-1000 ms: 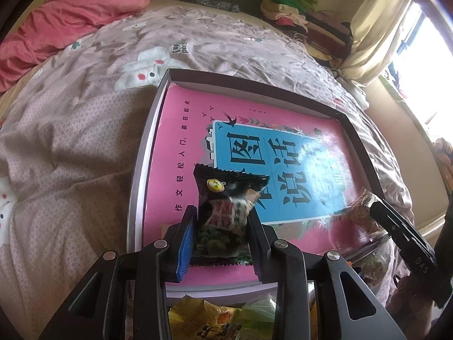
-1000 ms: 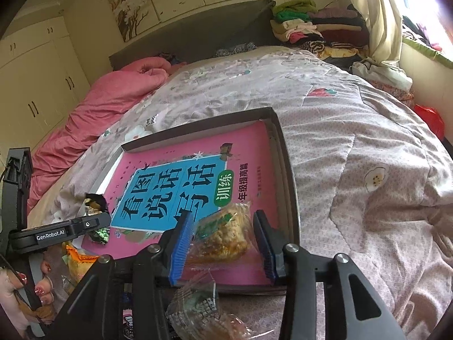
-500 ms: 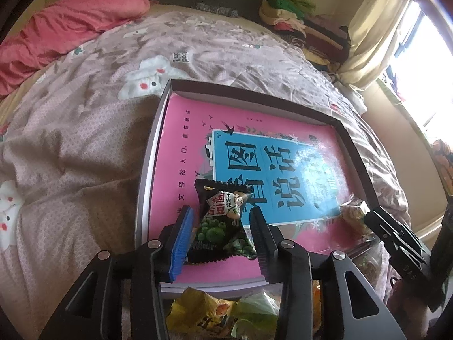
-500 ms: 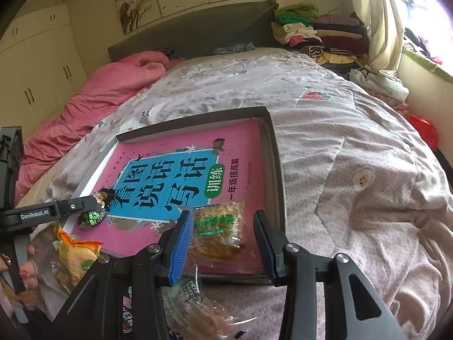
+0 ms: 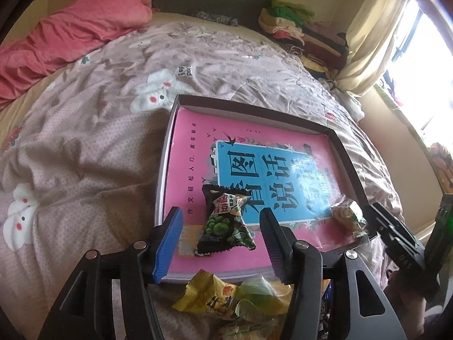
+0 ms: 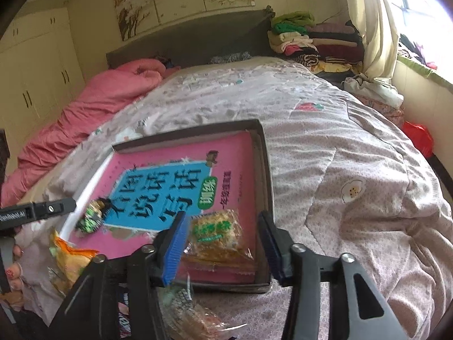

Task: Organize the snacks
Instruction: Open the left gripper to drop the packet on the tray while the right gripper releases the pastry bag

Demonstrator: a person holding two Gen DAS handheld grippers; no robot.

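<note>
With the jaws of both the left hand-held gripper (image 5: pixel 220 243) and right hand-held gripper (image 6: pixel 223 248) just opened, clear of pea packet (image 5: pixel 225 223) and cracker packet (image 6: pixel 219 238), withdraw each straight back so neither snags in the tray (image 6: pixel 266 175).

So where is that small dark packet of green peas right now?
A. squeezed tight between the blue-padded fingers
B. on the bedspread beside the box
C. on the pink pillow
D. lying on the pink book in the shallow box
D: the dark pea packet lies on the pink book inside the shallow box, with gaps to both pads of the left gripper.
</note>
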